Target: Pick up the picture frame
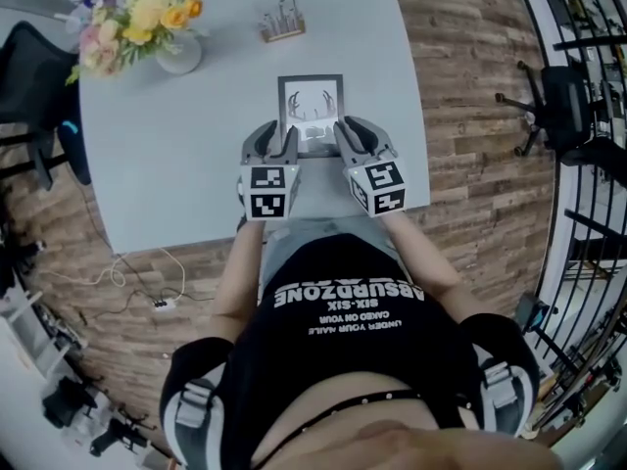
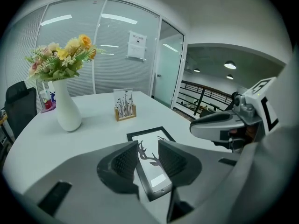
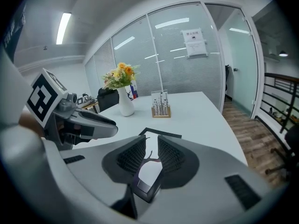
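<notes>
A black picture frame [image 1: 311, 111] with a white deer-antler print lies flat on the grey table [image 1: 167, 155], near its front edge. My left gripper [image 1: 278, 133] is at the frame's near left corner and my right gripper [image 1: 353, 130] at its near right corner. In the left gripper view the jaws [image 2: 148, 155] stand a little apart over the frame's [image 2: 150, 143] left border. In the right gripper view the jaws [image 3: 152, 155] likewise stand apart over the frame's [image 3: 150, 171] near right corner. Neither pair presses on it.
A white vase of flowers [image 1: 162, 37] stands at the table's far left. A small wooden card holder [image 1: 282, 23] stands beyond the frame. A black chair [image 1: 29, 76] is left of the table. Wood floor and a black railing [image 1: 588, 164] lie to the right.
</notes>
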The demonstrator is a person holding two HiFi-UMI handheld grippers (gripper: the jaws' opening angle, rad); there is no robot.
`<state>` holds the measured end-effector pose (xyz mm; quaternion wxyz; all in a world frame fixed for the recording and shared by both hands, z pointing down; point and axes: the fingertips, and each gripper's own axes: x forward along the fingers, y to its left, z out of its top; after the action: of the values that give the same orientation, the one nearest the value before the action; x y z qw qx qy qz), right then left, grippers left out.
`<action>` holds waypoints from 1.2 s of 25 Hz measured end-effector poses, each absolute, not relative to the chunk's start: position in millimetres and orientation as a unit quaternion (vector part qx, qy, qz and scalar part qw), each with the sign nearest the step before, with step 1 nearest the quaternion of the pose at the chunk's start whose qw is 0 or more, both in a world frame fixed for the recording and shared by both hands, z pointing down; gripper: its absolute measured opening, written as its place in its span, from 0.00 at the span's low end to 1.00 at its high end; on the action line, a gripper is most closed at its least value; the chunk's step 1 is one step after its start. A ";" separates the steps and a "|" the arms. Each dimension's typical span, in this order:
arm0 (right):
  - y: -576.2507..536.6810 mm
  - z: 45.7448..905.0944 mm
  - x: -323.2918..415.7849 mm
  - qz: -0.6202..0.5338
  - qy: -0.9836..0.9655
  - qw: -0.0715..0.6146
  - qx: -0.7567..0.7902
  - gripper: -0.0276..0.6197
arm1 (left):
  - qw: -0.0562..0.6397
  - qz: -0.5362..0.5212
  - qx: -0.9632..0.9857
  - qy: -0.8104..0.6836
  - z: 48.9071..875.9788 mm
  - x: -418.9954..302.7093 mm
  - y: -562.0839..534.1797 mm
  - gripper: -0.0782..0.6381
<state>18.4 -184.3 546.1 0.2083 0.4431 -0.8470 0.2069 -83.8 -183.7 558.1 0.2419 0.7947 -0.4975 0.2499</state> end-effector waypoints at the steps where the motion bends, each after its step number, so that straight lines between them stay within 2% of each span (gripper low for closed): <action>1: -184.7 549.9 19.4 0.210 -0.845 0.211 0.444 0.16 | 0.245 0.252 0.793 -0.497 561.9 -83.8 -184.5 0.28; 30: -196.4 644.3 35.7 0.287 -0.787 0.287 0.465 0.17 | 0.323 0.312 0.746 -0.491 652.2 -87.6 -193.8 0.28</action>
<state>35.7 -196.4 644.3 0.2869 0.4652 -0.7867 0.2871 -87.6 -193.8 652.2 0.3234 0.7460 -0.4914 0.3122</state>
